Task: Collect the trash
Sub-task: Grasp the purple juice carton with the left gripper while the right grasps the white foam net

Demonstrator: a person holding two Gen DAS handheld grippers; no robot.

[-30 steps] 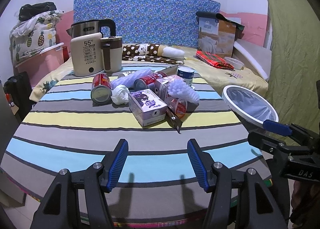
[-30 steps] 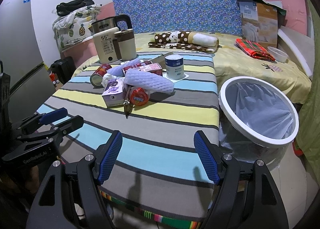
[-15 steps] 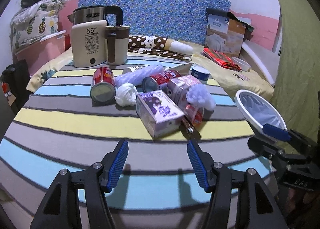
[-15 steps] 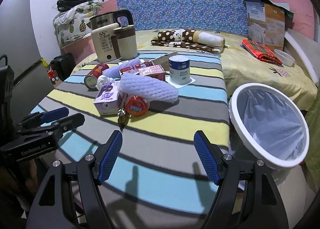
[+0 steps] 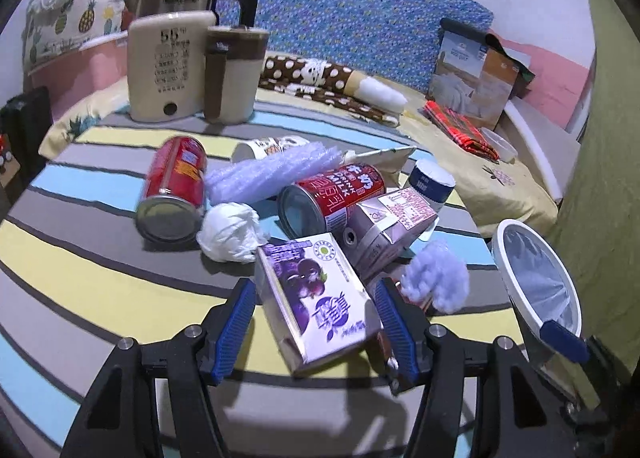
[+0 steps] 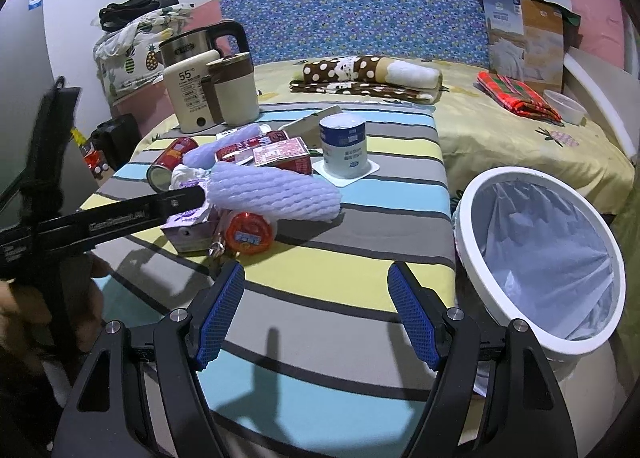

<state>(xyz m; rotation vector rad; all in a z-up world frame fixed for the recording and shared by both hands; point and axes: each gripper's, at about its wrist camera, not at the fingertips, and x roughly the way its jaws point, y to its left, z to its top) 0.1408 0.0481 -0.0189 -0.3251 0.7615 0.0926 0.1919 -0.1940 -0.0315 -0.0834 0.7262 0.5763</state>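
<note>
With its spread jaws straddling the purple carton (image 5: 316, 294) near the table's front edge, the left gripper (image 5: 314, 322) should next squeeze; right gripper (image 6: 316, 314) hovers spread, empty

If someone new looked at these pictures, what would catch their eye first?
Probably the heap of trash mid-table: red cans, a purple carton and lilac foam netting on the striped cloth. The open left gripper straddles the carton. The white bin stands off the table's right edge, and the right gripper is open over bare cloth.
</note>
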